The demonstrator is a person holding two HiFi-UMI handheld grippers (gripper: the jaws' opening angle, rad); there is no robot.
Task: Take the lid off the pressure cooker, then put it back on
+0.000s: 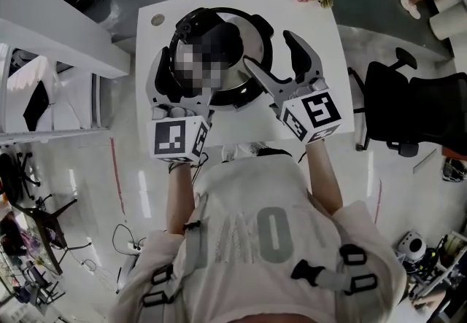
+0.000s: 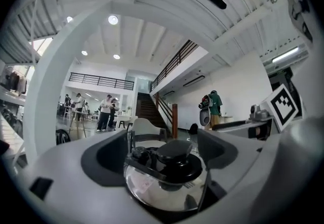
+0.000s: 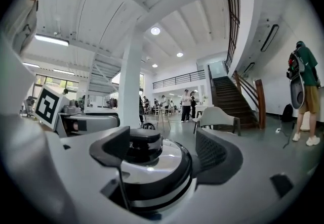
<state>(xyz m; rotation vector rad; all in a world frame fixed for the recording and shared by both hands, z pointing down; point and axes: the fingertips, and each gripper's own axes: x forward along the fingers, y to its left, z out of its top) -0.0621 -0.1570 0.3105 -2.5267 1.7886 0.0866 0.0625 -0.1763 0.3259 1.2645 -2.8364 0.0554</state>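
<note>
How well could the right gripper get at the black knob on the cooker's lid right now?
Probably well, yes: the right gripper is open, the knob shows just ahead between its spread jaws, and nothing stands in between.

Head view: above person, facing steeply down; left gripper (image 1: pixel 182 74) at frame left, right gripper (image 1: pixel 273 52) at frame right, pressure cooker (image 1: pixel 252 37) just past their tips.
Left gripper view: behind own jaws, facing level, lid (image 2: pixel 164 180) very near between them.
Right gripper view: same setup, lid (image 3: pixel 152 160) near.
All share pressure cooker; each gripper view catches opposite gripper's marker cube (image 2: pixel 283 106) (image 3: pixel 48 106), plus staircase (image 2: pixel 152 109) (image 3: pixel 233 99) beyond.
</note>
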